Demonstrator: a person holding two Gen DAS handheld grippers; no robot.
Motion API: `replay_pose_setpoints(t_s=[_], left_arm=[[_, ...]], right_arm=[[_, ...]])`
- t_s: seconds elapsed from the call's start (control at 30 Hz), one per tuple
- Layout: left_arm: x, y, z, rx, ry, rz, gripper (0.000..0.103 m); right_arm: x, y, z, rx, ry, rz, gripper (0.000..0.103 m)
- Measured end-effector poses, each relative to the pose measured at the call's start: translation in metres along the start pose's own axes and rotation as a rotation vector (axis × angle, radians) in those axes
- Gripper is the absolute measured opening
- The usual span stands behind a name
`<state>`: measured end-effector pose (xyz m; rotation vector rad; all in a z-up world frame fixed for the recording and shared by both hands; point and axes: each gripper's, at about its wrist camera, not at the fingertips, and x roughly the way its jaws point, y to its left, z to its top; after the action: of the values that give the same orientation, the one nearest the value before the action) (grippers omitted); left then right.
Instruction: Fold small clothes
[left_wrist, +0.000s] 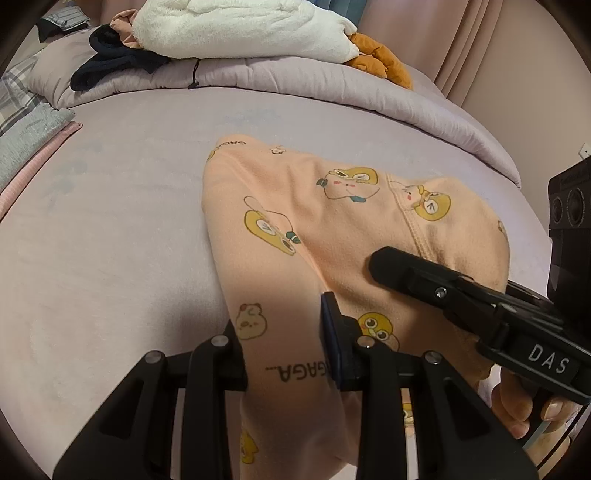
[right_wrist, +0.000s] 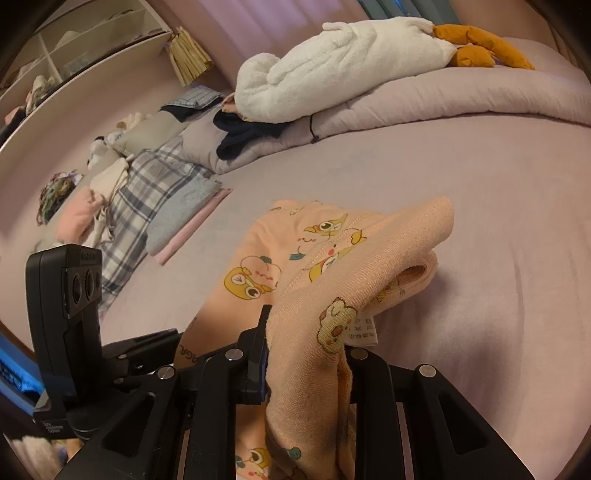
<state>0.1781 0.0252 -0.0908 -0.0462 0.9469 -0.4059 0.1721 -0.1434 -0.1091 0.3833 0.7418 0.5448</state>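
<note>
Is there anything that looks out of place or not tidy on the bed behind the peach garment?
Yes. A dark garment lies crumpled on the rolled duvet, half under a white plush toy, unlike the flat folded stack at the left. The peach garment itself hangs bunched from both grippers, not yet folded.

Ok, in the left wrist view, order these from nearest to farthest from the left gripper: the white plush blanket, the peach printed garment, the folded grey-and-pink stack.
1. Peach printed garment, between the left gripper fingers, centre.
2. Folded grey-and-pink stack, at the left edge of the bed.
3. White plush blanket, at the top, on the rolled quilt.
</note>
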Motion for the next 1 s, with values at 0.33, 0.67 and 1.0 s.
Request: replay_pose_setpoints(t_s=[0.33,0.67,1.0], left_arm=[[0.003,-0.001,-0.001,-0.004,0.008,0.007,0.032],[0.007,0.002,-0.003,-0.003,0.014,0.017,0.034],[0.009,0.002,-0.005,0.000,0.015,0.025,0.037]], right_arm=[[0.003,-0.003,0.000,0.009,0.007,-0.002,0.025],[0.005,-0.011,-0.003,0.024,0.013,-0.011,0.025],[0.006,-0.028,-0.008,0.089,0.022,-0.013,0.025]])
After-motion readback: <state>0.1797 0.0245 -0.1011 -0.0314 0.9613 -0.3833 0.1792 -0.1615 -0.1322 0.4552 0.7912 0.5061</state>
